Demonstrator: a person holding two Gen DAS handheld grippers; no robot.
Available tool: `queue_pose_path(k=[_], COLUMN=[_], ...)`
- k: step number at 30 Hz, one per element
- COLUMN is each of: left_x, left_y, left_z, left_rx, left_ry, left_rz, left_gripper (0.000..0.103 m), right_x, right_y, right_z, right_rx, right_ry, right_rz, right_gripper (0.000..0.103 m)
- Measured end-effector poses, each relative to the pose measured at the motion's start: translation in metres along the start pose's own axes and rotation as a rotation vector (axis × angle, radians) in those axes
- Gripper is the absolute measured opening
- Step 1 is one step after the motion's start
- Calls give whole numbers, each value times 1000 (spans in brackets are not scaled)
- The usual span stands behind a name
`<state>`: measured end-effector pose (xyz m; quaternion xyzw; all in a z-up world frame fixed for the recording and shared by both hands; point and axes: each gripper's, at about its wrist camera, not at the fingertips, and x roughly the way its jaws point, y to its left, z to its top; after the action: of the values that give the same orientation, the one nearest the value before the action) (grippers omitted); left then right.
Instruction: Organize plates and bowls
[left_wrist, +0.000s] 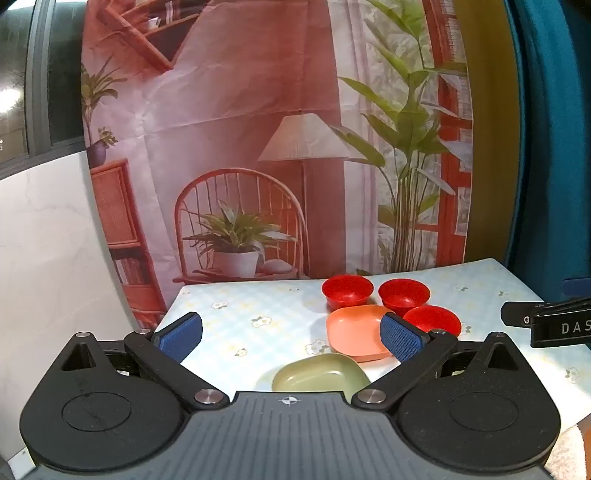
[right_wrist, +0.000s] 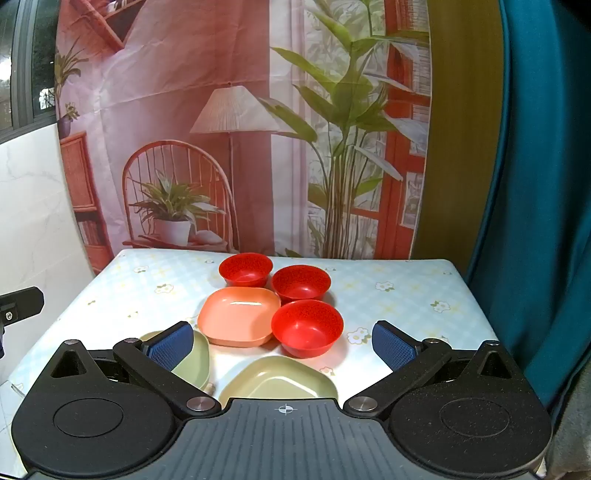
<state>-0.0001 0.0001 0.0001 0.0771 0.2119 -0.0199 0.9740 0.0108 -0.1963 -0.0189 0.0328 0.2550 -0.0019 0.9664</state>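
Three red bowls stand on the table: far (right_wrist: 245, 269), middle (right_wrist: 301, 282) and near (right_wrist: 307, 328). A salmon square plate (right_wrist: 238, 316) lies beside them. Two green square plates lie nearer: one at the left (right_wrist: 194, 360), one in front (right_wrist: 279, 382). In the left wrist view I see the red bowls (left_wrist: 347, 290), the salmon plate (left_wrist: 356, 332) and one green plate (left_wrist: 319, 373). My left gripper (left_wrist: 290, 332) is open and empty above the table's near left. My right gripper (right_wrist: 282, 345) is open and empty, above the near plates.
The table (right_wrist: 406, 295) has a pale floral cloth. A printed backdrop (right_wrist: 221, 129) hangs behind it. A teal curtain (right_wrist: 546, 184) hangs at the right, a white wall (right_wrist: 33, 221) at the left. The right gripper's body (left_wrist: 554, 325) shows at the left view's right edge.
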Motion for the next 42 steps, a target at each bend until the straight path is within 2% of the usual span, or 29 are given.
queue_pose_path(k=[16,42], left_x=[0,3], left_y=[12,6], left_z=[0,1], left_rx=[0,-24], left_ry=[4,15], left_rz=[-3,-4], left_gripper=[103,103], right_x=[0,0], right_y=[0,3], right_z=[0,1], right_rx=[0,0], right_ry=[1,3], right_rz=[0,-1], right_gripper=[103,103])
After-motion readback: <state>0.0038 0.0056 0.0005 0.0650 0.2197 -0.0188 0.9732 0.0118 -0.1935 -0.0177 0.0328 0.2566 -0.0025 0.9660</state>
